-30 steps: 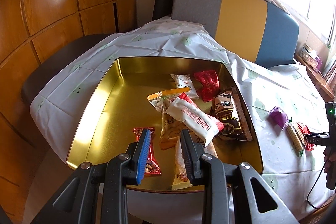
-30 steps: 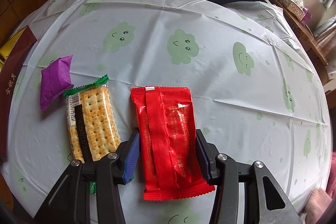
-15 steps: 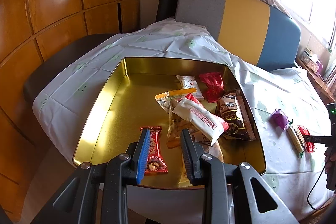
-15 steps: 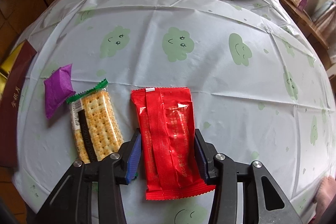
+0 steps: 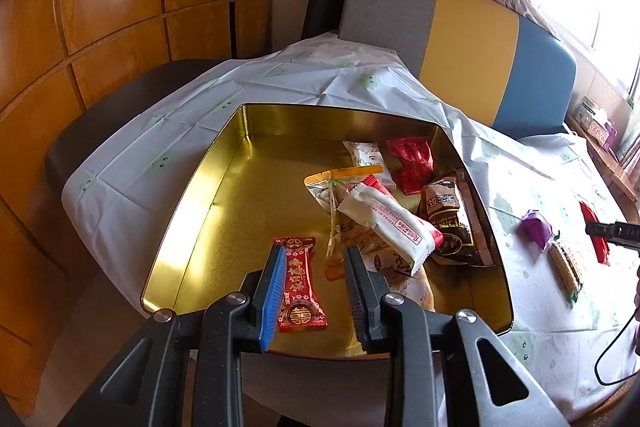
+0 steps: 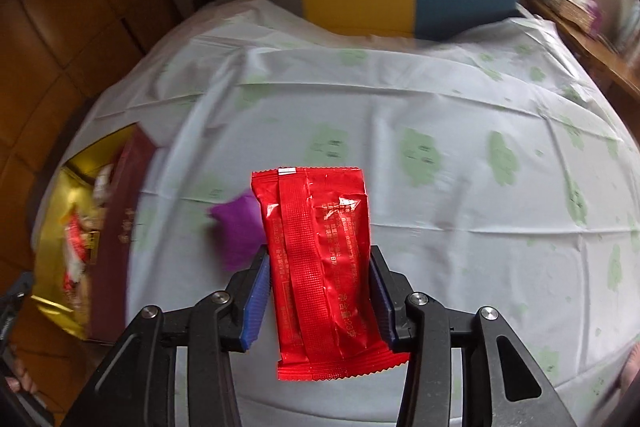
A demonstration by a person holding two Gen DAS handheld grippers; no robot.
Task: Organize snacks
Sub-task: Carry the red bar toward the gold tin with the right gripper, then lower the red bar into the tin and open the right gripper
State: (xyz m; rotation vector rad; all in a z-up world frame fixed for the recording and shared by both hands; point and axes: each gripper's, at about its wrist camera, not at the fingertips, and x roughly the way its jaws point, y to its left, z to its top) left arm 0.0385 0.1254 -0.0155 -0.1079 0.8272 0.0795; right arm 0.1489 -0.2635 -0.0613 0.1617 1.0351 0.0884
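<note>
My right gripper (image 6: 318,297) is shut on a red snack packet (image 6: 318,267) and holds it lifted above the table; it also shows in the left wrist view (image 5: 594,237). A purple packet (image 6: 236,227) lies on the cloth behind it, with a cracker pack (image 5: 565,266) beside it in the left wrist view. A gold tin (image 5: 224,203) holds several snacks, including a white bar (image 5: 390,227) and a red candy (image 5: 298,293). My left gripper (image 5: 316,291) is open and empty above the tin's near edge.
The table wears a white cloth with green cloud faces (image 6: 420,155). A grey, yellow and blue chair back (image 5: 460,43) stands behind it. Wooden wall panels (image 5: 100,27) are on the left. The tin's dark red outer wall (image 6: 120,227) faces the right gripper.
My right gripper has lifted the red packet off the table and swung left toward the tin; the cracker pack has left its view. My left gripper has drawn back slightly from the tin.
</note>
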